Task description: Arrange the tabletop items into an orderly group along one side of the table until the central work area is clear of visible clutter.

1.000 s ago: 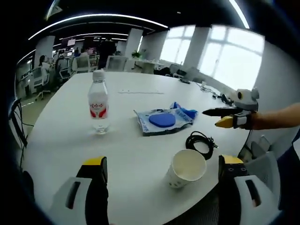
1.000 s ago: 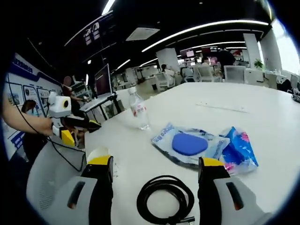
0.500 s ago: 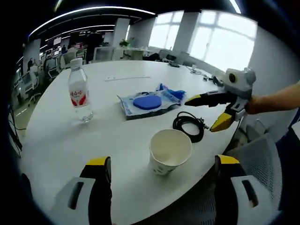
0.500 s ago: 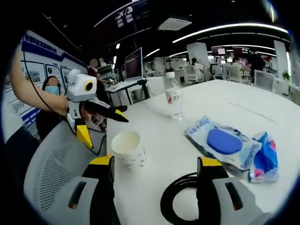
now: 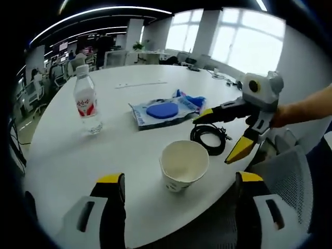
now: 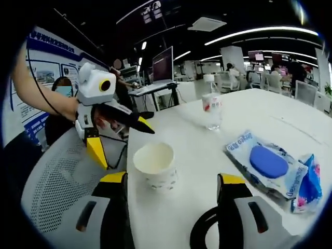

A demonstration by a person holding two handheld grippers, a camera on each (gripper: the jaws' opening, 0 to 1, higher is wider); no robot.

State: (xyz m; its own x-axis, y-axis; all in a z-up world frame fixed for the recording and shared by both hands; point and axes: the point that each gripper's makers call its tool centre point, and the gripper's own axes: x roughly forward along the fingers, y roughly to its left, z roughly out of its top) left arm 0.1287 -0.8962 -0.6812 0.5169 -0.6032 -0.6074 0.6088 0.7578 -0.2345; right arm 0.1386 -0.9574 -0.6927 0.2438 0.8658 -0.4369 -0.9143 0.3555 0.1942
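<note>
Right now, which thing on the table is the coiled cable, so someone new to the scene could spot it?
Start at the big white round table, near the edge below the windows. Beside the open white paper cup and just in front of the blue wet-wipe packet lies the black coiled cable. It is the only dark, ring-shaped thing there, flat on the tabletop.

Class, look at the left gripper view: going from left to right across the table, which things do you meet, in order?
Water bottle → blue wet-wipes pack → paper cup → coiled black cable → right gripper, open, reaching in from the right.
</note>
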